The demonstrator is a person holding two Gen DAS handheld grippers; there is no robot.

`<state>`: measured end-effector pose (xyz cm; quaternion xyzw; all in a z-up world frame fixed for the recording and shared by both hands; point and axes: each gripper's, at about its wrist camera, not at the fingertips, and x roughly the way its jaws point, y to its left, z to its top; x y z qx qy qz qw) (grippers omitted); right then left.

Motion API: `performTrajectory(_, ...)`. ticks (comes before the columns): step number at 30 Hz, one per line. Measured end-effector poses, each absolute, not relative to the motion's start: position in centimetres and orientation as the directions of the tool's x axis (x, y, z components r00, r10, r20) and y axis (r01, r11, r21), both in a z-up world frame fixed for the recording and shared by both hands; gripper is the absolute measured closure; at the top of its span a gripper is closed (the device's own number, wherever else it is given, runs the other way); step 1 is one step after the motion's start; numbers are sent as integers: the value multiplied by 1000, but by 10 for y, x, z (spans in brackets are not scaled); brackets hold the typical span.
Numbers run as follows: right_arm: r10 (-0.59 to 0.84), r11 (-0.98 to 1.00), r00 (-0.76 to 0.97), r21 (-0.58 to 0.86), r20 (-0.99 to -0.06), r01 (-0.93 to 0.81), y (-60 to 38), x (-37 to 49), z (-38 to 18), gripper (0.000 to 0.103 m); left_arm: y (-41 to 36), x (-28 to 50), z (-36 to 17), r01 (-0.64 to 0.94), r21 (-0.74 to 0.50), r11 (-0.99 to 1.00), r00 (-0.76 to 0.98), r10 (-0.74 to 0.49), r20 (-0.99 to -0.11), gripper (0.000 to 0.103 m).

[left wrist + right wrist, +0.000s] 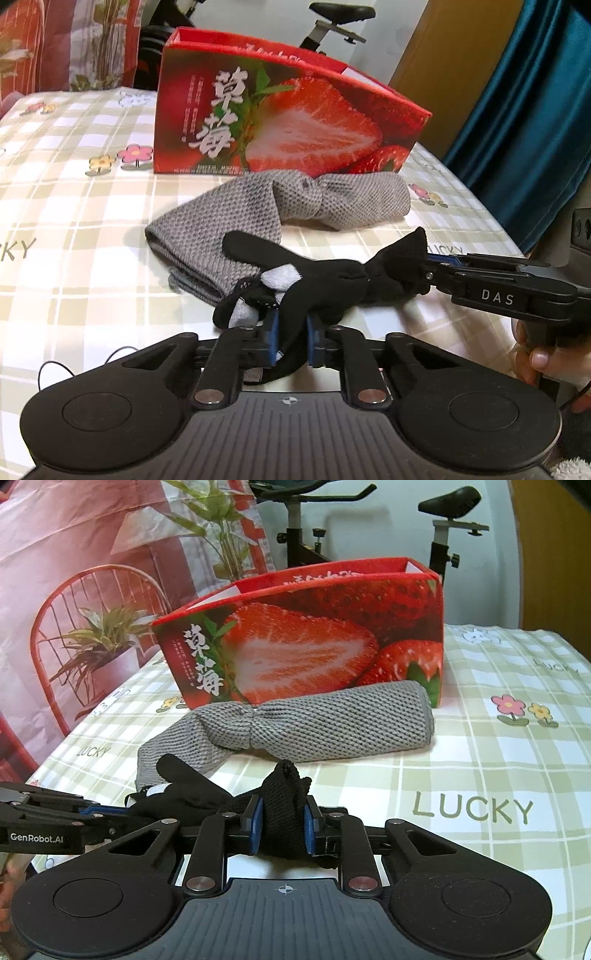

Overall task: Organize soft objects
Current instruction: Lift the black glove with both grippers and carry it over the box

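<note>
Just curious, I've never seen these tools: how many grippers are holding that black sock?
2. The left gripper clamps the black sock at its grey-patched end; the right gripper clamps the other end. Both are shut on it, above the checked cloth.

Between the jaws, a matt black knit sock point(325, 284); beyond them, a coarse grey waffle-weave towel point(258, 210) and glossy printed cardboard box point(280, 122).

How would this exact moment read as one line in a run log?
left gripper: shut on black sock | right gripper: shut on same sock | grey towel: on table | strawberry box: behind towel
</note>
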<state>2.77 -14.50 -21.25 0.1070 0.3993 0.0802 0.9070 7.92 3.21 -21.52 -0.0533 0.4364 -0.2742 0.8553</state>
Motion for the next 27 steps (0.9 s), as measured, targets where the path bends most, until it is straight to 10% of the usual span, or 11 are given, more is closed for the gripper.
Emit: performTrajectory(27,225,966,785,237,-578,-103,-140,29,-155,84,34,69,-162,467,-235,853,648,-511,-565,91)
